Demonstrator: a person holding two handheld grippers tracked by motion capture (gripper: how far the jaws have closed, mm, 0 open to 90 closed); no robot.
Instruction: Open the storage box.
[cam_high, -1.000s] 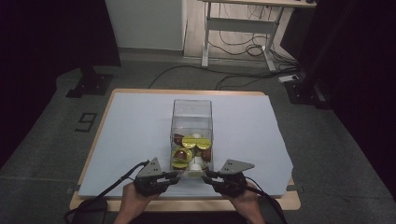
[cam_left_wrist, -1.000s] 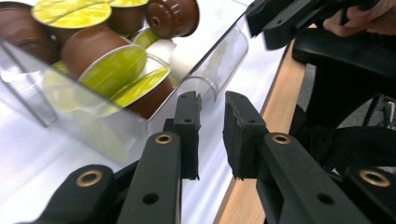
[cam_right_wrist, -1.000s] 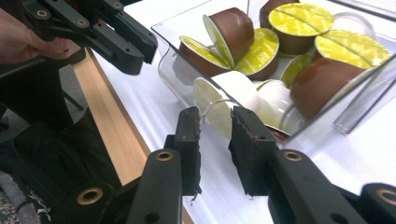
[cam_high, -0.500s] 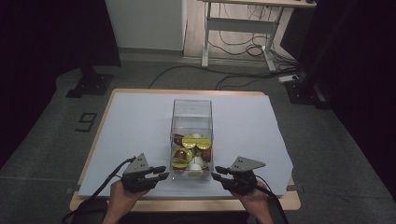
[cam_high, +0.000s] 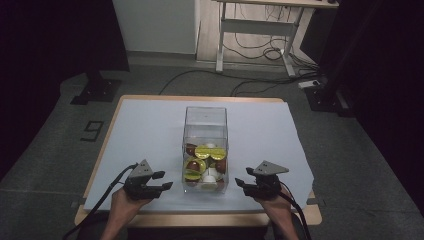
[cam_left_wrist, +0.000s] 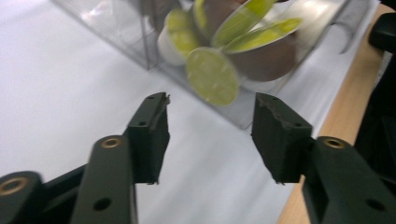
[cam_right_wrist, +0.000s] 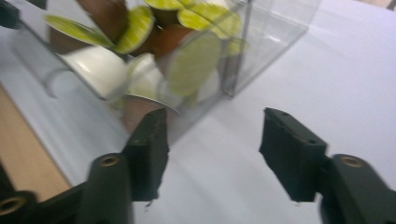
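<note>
Here a clear box (cam_high: 205, 149) of green-lidded capsules (cam_high: 210, 152) stands on the white-covered bench (cam_high: 150, 125), near its front edge. The left hand-held gripper (cam_high: 162, 181) sits just left of the box and the right hand-held gripper (cam_high: 241, 182) just right of it. Both have jaws apart, holding nothing, clear of the box walls.

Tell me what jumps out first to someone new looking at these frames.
The clear plastic box at the middle of the white-covered table, its near end piled with brown and white capsules with yellow-green lids. Flanking it near the table's front edge, the left tool and right tool both sit open, holding nothing, jaws pointed toward the box.
</note>
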